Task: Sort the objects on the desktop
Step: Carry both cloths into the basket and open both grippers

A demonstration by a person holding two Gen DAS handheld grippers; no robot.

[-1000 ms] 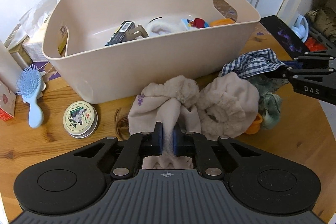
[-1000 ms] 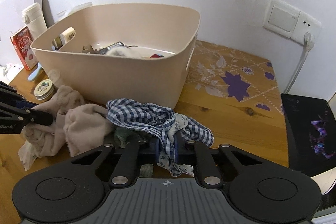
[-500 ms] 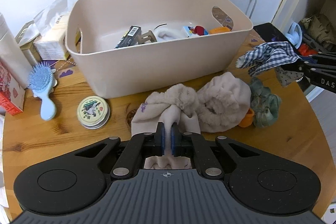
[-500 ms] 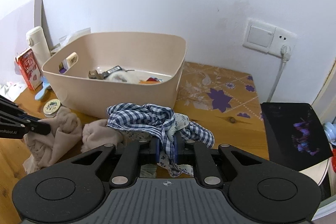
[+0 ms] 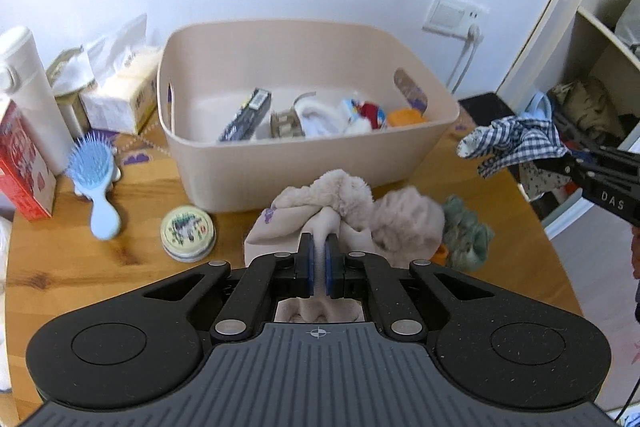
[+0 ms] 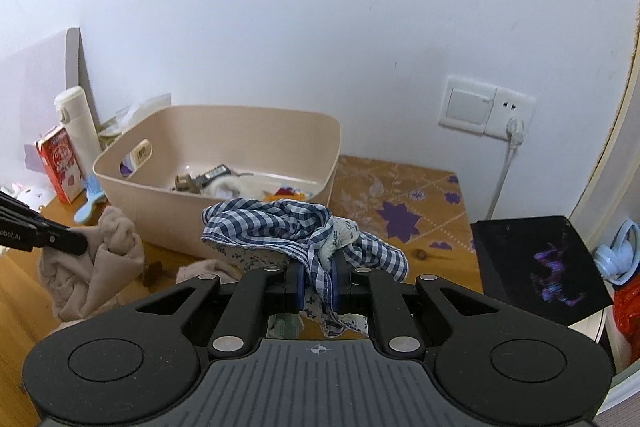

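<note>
Cloths are rising off the table since a second ago: your right gripper (image 6: 317, 281) is clamping the checked cloth (image 6: 276, 227) between its jaws, your left gripper (image 5: 319, 269) the beige cloth (image 5: 320, 203), near the bin's (image 5: 280, 163) front wall.

The black two-finger left gripper (image 5: 319, 259) angles downward, its blue-padded jaws clamped on beige fabric. The black right gripper (image 6: 318, 281) likewise tilts down, jaws pinched on blue-and-white checked cloth.
</note>
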